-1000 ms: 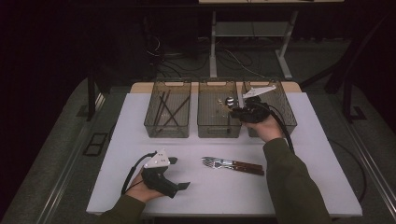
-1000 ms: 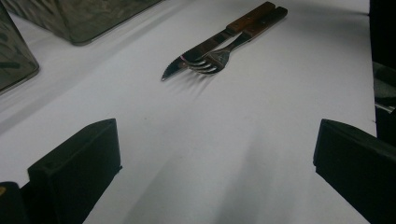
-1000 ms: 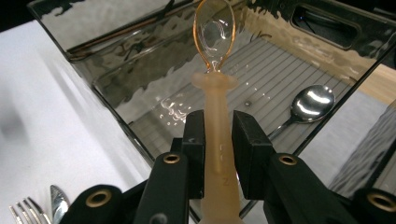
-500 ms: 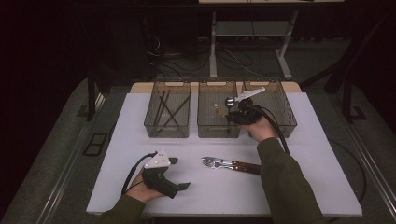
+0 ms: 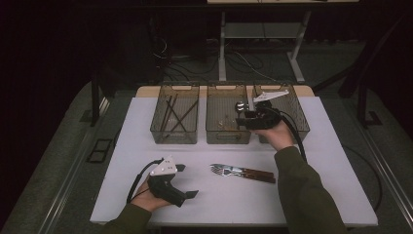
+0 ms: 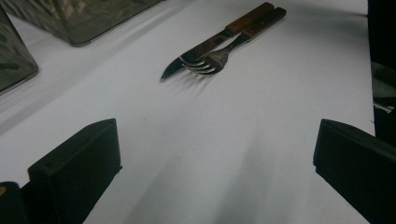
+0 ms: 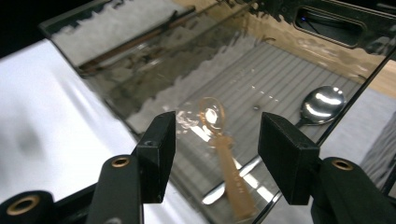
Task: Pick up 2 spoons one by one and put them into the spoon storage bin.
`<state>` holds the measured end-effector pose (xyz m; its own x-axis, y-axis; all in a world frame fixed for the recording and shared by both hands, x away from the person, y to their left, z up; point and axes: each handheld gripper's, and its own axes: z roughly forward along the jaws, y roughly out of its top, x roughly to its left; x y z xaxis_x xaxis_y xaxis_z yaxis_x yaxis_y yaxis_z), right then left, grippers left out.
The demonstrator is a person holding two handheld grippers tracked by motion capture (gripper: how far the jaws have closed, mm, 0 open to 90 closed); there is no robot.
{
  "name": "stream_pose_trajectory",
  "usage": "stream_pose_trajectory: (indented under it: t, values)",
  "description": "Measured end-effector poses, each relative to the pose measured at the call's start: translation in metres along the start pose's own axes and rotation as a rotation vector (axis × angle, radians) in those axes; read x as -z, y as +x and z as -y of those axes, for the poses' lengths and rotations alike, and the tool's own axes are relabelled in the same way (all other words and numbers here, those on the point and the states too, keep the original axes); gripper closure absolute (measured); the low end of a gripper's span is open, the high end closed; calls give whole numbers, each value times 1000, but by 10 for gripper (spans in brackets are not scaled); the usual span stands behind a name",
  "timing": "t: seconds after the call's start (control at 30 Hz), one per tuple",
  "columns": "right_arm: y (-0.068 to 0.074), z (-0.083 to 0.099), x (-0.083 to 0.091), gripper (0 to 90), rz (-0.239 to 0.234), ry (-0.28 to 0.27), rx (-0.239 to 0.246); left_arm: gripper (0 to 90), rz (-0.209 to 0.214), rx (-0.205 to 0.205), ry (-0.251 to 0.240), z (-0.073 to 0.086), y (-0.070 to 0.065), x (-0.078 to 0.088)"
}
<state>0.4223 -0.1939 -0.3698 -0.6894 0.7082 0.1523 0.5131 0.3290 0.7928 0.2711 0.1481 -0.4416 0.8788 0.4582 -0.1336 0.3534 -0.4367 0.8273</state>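
Right gripper [image 5: 242, 115]: held over the middle bin [image 5: 228, 138], above its right part, in the person's right hand [image 5: 276, 136]; its grey plate stuck out toward the right bin [image 5: 298, 105].
Right jaws: they had just been opening and stood apart with nothing pinched; in the right gripper view the gripper [image 7: 215, 140] looked down into the bin between them.
Silver spoon [image 7: 320, 103]: lay in the middle bin below the right gripper, bowl toward the far wall, its handle running back under the jaws.
Golden spoon [image 7: 222, 149]: a slim amber-coloured spoon lay on the ribbed floor of the same bin, crossing the silver spoon's handle.
Left gripper [image 5: 190, 181]: rested low on the near left part of the table [image 5: 146, 126], held in the left hand [image 5: 146, 197].
Left jaws: spread wide and empty; in the left gripper view the gripper [image 6: 215, 168] had only bare tabletop between the jaws.
Fork [image 5: 229, 169] and knife [image 5: 253, 175]: lay side by side, touching, on the table between the two hands, wooden handles pointing right; well apart from both grippers.
Left bin [image 5: 174, 135]: held a few dark thin sticks lying crossed.
Bins: three clear bins stood in a row along the far edge of the table.
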Motion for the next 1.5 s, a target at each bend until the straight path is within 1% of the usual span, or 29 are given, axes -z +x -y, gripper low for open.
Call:
stream_pose_trajectory:
  t: [0.07, 0.17, 0.27, 0.33, 0.4, 0.47, 0.53, 0.63, 0.7, 0.8, 0.87, 0.93, 1.0, 1.07, 1.13, 1.2, 1.27, 1.33, 1.37, 1.5]
  values:
    - [2, 2, 5, 450, -20, -14, -9, 0, 0, 3, 1, 0, 0, 0]
    - [5, 6, 13, 443, -29, -21, 2, 0, -2, 6, -1, 0, 0, 0]
    - [8, 14, 20, 438, -39, -28, 7, 0, -4, 0, 5, 0, 1, -1]
    - [8, 21, 24, 442, -53, -32, -2, 0, -8, 6, 7, 1, 0, -1]
    - [8, 27, 28, 443, -53, -28, -5, 0, -10, 7, 11, 1, 1, -1]
    - [7, 32, 32, 450, -49, -26, 4, 0, -11, 8, 11, 1, 1, -1]
    - [7, 37, 36, 451, -55, -25, 6, 0, -12, 10, 12, 1, 1, -2]
    - [8, 44, 43, 451, -52, -23, 25, 0, -14, 14, 12, 1, 1, -3]
    - [9, 49, 47, 451, -51, -23, 34, 0, -14, 2, 24, 1, 1, -2]
    - [11, 59, 54, 452, -54, -33, 38, 0, -15, -1, 26, 1, 1, -2]
    - [10, 64, 58, 452, -42, -24, 49, 0, -16, -6, 31, 1, 1, -2]
    - [11, 70, 63, 458, -50, -25, 45, 0, -15, -7, 31, 1, 1, -2]
    - [11, 76, 67, 470, -48, -14, 47, 0, -15, -8, 33, 1, 1, -3]
    - [12, 83, 70, 500, -45, 4, 64, 0, -15, -8, 35, 1, 1, -3]
    - [13, 89, 73, 530, -35, 17, 70, 0, -16, -9, 33, 1, 1, -3]
    - [15, 95, 76, 583, -23, 36, 88, 0, -16, -10, 33, 1, 1, -3]
    - [15, 101, 78, 651, -14, 52, 90, 0, -17, -10, 35, 1, 1, -3]
    - [14, 107, 79, 706, -27, 77, 90, 0, -18, -9, 35, 1, 0, -3]
    - [14, 110, 79, 749, -32, 89, 85, 0, -17, -10, 35, 1, 0, -3]
    - [13, 120, 80, 827, -58, 139, 100, 0, -17, -11, 34, 1, 0, -2]
